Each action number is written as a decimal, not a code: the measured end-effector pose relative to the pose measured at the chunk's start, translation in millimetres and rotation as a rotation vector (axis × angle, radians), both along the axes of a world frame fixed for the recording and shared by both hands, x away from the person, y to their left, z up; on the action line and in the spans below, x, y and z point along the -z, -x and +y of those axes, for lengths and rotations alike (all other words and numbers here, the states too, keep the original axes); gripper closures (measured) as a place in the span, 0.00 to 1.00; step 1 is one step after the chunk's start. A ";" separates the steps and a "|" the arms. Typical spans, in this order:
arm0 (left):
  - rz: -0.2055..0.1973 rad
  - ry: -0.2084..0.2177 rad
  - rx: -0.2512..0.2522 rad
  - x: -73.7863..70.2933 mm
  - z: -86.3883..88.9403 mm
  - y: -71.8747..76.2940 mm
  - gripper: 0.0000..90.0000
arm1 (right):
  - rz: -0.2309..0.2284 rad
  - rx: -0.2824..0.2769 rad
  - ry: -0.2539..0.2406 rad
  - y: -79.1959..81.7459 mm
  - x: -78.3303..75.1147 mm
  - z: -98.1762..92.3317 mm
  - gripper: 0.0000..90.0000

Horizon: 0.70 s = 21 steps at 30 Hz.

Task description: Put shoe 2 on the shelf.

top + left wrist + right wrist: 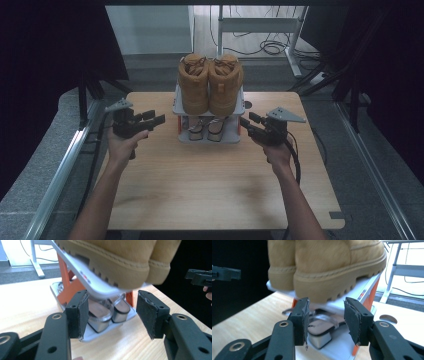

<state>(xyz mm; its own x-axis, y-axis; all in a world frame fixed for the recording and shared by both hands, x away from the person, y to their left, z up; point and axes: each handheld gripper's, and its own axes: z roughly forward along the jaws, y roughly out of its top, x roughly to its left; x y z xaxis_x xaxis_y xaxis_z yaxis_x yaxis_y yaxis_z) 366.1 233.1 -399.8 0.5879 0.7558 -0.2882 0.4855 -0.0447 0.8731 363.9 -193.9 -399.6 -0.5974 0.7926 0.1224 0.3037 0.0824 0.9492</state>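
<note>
The shelf (235, 107) largely hides what seem sandals (207, 128) beneath.

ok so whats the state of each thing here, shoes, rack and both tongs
tan suede boots: upright, side by side on the rack's top shelf
clear-strapped silver-heeled sandals: paired on the bottom shelf
white two-shelf rack with orange supports: standing on the wooden table
left tongs: open, holding nothing
right tongs: open, holding nothing
</note>
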 end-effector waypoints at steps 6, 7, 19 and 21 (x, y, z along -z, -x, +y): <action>0.019 -0.027 0.022 34.7 -6.7 21.3 0.47 | 0.020 -0.037 0.018 22.4 25.8 -0.1 0.59; 0.024 -0.029 0.025 39.8 -7.8 24.7 0.47 | 0.023 -0.045 0.029 26.3 30.5 0.0 0.59; 0.101 -0.086 0.071 94.5 -21.5 56.4 0.47 | 0.109 -0.038 0.134 53.7 87.5 -5.4 0.57; 0.113 -0.101 0.078 102.5 -24.0 60.4 0.47 | 0.122 -0.038 0.138 56.2 95.6 -6.9 0.58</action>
<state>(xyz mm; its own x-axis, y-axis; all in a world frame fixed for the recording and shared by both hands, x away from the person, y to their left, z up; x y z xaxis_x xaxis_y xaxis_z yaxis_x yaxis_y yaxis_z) 305.6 209.1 -502.3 0.6138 0.7380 -0.2804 0.5719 -0.1708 0.8023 307.7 -200.8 -495.2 -0.6143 0.7842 0.0877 0.4105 0.2227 0.8843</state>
